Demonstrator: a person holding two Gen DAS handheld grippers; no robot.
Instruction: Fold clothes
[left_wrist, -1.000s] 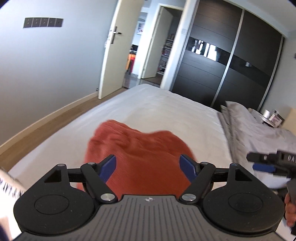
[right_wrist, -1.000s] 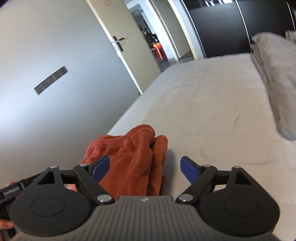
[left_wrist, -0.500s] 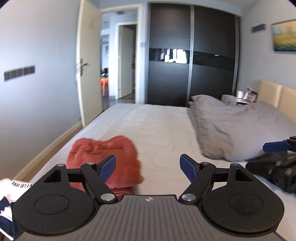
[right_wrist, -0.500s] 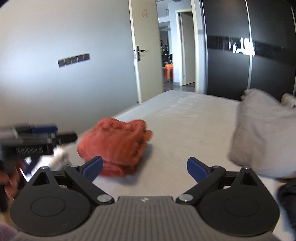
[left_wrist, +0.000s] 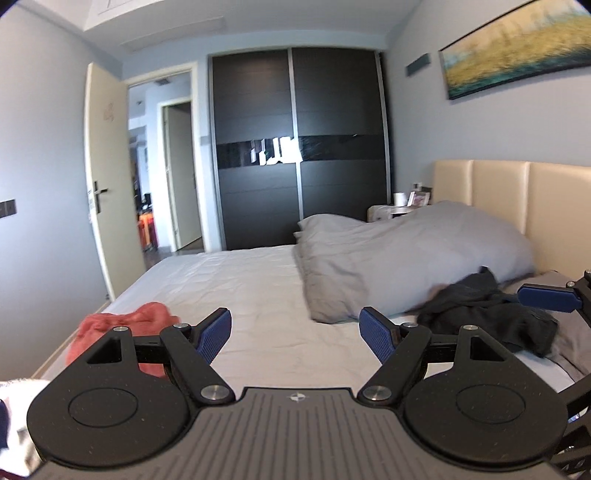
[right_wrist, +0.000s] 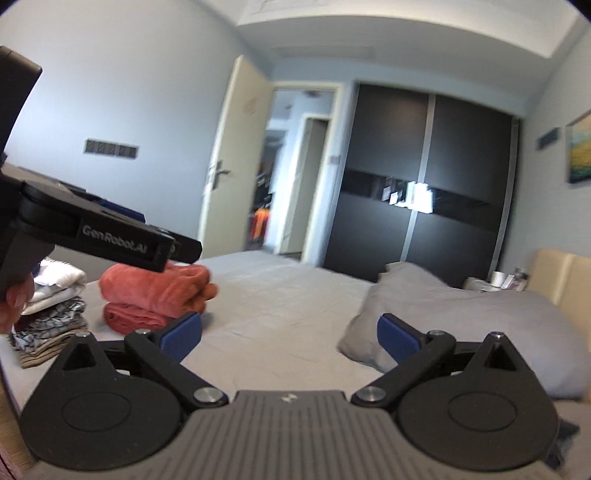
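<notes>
- Left tongs (left_wrist: 295, 334): released, nothing between the pads.
- Right tongs (right_wrist: 290, 334): spread wide, empty.
- Dark garment (left_wrist: 484, 317): crumpled beside the grey duvet (left_wrist: 388, 266), likely next for folding.
- Orange garment (right_wrist: 155, 288): folded, far from the duvet, beside the folded stack (right_wrist: 51, 310) on the bed (right_wrist: 277, 314).

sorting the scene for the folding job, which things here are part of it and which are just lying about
Part of the job:
- folded orange garments
- dark unfolded clothes
- folded stack
- left gripper, right gripper, both open and empty

Just there:
- grey duvet
- wardrobe
- painting
</notes>
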